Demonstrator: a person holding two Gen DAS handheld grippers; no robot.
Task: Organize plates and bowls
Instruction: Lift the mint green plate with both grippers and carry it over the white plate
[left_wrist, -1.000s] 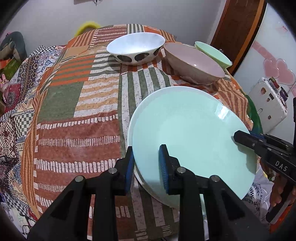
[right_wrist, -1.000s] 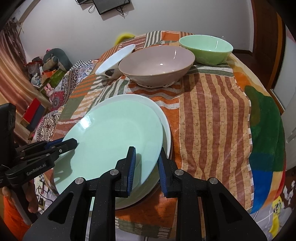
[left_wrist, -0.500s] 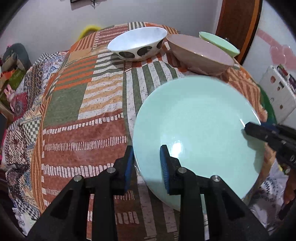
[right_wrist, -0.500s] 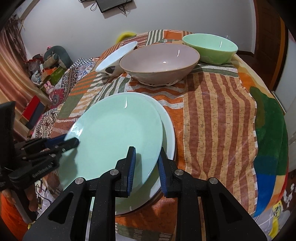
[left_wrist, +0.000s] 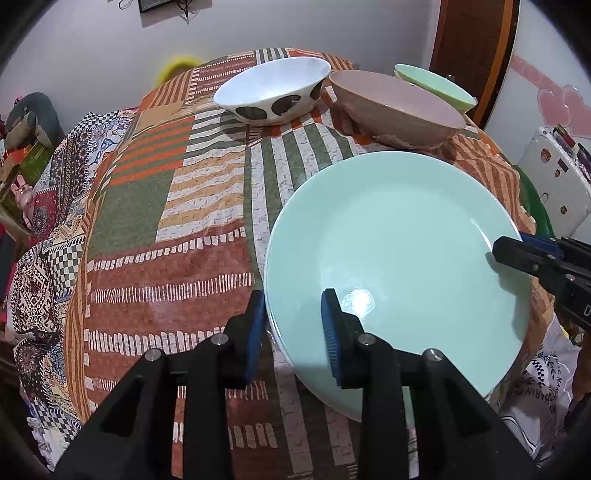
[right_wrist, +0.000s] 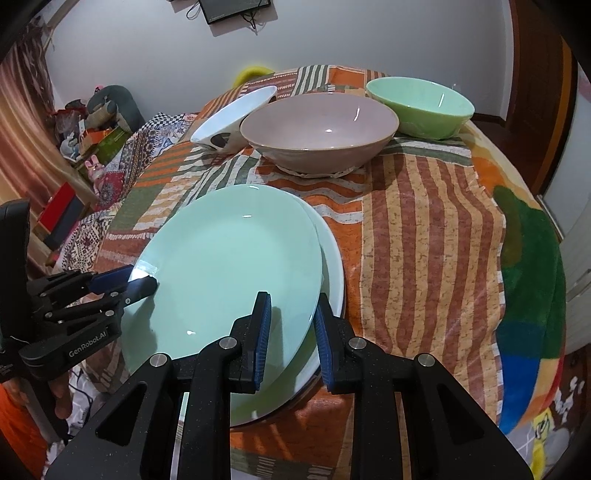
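Observation:
A mint green plate (left_wrist: 399, 251) (right_wrist: 229, 273) is held up off the table, above a white plate (right_wrist: 332, 258) that lies under it. My left gripper (left_wrist: 293, 332) is shut on the green plate's left rim. My right gripper (right_wrist: 291, 332) is shut on its right rim and also shows in the left wrist view (left_wrist: 532, 258). Behind stand a white bowl with dark spots (left_wrist: 273, 88) (right_wrist: 229, 122), a pinkish-beige bowl (left_wrist: 395, 103) (right_wrist: 321, 129) and a green bowl (left_wrist: 436, 86) (right_wrist: 421, 103).
The table carries a striped patchwork cloth (left_wrist: 166, 206) (right_wrist: 424, 229). A wooden door (left_wrist: 472, 44) and a white cabinet (left_wrist: 554, 177) stand at the right. Cluttered items and toys (right_wrist: 92, 129) lie at the left, beyond the table's edge.
The green plate has been lifted off the white plate by both grippers and now covers it in the left wrist view. Both grippers stayed shut on its rim.

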